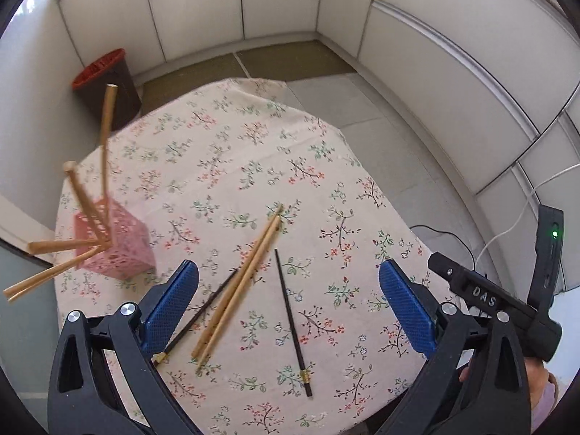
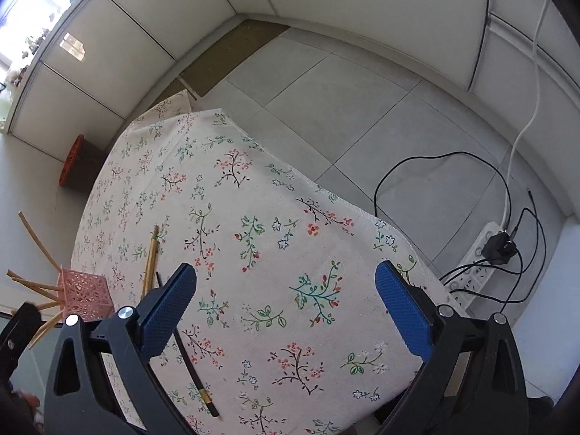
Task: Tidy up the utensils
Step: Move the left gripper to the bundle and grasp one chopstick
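A pink lattice holder (image 1: 116, 243) stands at the table's left edge with several wooden chopsticks (image 1: 90, 217) fanned out of it; it also shows in the right wrist view (image 2: 85, 295). Two wooden chopsticks (image 1: 241, 282) lie side by side on the floral cloth. One black chopstick (image 1: 291, 319) lies to their right, another (image 1: 201, 311) partly under them to the left. My left gripper (image 1: 288, 301) is open and empty, hovering over these loose chopsticks. My right gripper (image 2: 286, 304) is open and empty above the table's right part; a black chopstick (image 2: 194, 369) lies by its left finger.
The table (image 1: 253, 166) wears a floral cloth. A dark bin with a red rim (image 1: 108, 83) stands on the floor beyond its far left corner. A power strip (image 2: 478, 253) and cables (image 2: 435, 159) lie on the floor to the right. The right gripper's body (image 1: 500, 301) shows in the left view.
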The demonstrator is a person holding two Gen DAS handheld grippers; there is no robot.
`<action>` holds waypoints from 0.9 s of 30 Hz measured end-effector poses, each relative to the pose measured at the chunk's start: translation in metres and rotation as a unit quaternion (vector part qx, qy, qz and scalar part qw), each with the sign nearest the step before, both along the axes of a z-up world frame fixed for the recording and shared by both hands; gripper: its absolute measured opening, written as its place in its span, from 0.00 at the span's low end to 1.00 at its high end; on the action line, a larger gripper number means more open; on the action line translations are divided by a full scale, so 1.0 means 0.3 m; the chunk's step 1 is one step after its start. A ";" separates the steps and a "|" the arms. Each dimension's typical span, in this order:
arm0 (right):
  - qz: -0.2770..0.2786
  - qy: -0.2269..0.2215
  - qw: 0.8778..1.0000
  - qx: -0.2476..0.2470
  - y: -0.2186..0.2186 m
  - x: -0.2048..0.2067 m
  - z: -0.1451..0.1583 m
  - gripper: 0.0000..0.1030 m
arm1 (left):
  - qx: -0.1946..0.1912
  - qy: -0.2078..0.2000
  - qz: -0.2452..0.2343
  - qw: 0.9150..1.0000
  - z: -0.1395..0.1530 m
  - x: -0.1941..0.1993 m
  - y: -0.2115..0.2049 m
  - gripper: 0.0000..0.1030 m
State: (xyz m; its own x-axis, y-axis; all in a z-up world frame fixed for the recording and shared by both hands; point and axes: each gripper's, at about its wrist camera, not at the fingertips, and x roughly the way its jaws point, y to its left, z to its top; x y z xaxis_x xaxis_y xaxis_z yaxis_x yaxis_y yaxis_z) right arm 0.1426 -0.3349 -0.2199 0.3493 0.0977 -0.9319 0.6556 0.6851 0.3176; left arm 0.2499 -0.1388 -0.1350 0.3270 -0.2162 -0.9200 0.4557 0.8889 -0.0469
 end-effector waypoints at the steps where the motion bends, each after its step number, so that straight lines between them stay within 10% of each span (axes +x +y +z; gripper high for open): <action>1: 0.008 0.004 1.000 0.001 0.001 0.004 -0.004 0.93 | 0.001 0.018 -0.002 1.000 -0.032 0.024 -0.020 0.93; 11: 0.051 0.018 0.999 -0.005 0.036 0.042 -0.041 0.93 | 0.022 0.137 0.032 0.990 -0.329 0.306 -0.103 0.90; 16: 0.060 0.027 0.998 0.015 0.052 0.067 -0.071 0.93 | 0.048 0.165 0.029 0.985 -0.427 0.384 -0.120 0.54; 27: 0.078 0.041 0.996 0.023 0.092 0.105 -0.108 0.93 | 0.080 0.134 0.027 0.987 -0.475 0.412 -0.106 0.19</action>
State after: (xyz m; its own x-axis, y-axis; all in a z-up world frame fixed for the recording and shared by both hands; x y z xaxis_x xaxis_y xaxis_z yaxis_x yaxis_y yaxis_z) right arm 0.1741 -0.3074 -0.2524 0.2502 0.1875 -0.9499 0.5675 0.7664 0.3008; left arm 0.3735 -0.1705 -0.2775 0.0751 -0.0492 -0.9960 0.3978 0.9173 -0.0153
